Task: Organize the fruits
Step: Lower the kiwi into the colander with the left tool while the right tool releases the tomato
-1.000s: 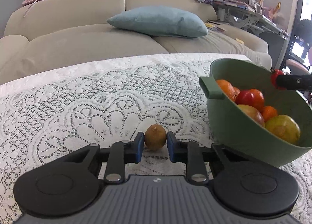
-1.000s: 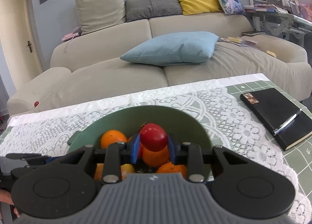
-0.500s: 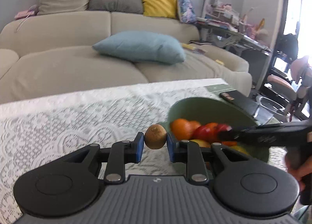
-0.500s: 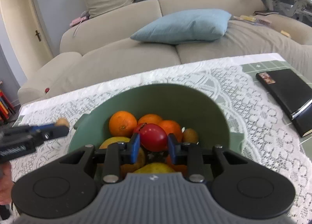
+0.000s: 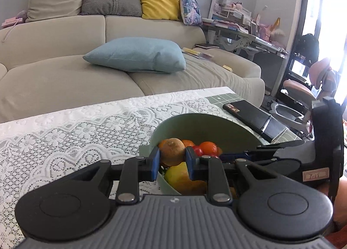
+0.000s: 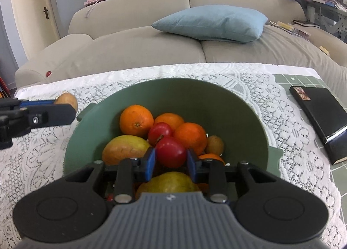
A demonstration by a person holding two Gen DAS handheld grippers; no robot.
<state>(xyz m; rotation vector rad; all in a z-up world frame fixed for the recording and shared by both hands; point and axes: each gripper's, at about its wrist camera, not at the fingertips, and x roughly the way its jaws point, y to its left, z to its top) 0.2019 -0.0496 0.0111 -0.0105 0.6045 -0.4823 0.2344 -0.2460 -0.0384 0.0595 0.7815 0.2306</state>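
Observation:
A green bowl [image 6: 216, 101] of oranges, mangoes, a kiwi and red fruits stands on the lace tablecloth; it also shows in the left wrist view [image 5: 212, 127]. My left gripper [image 5: 172, 159] is shut on a brown kiwi [image 5: 172, 154] and holds it above the bowl's left rim; the kiwi also shows at the left in the right wrist view [image 6: 66, 100]. My right gripper [image 6: 171, 159] is shut on a red fruit [image 6: 171, 151], low over the fruit pile inside the bowl.
A black notebook [image 6: 318, 116] with a pen lies on the green mat to the right of the bowl. A beige sofa [image 5: 65, 71] with a blue cushion stands behind the table. A desk and chair stand at the far right.
My left gripper lifted the kiwi off the cloth and carried it right to the bowl's rim. My right gripper lowered the red fruit down into the bowl.

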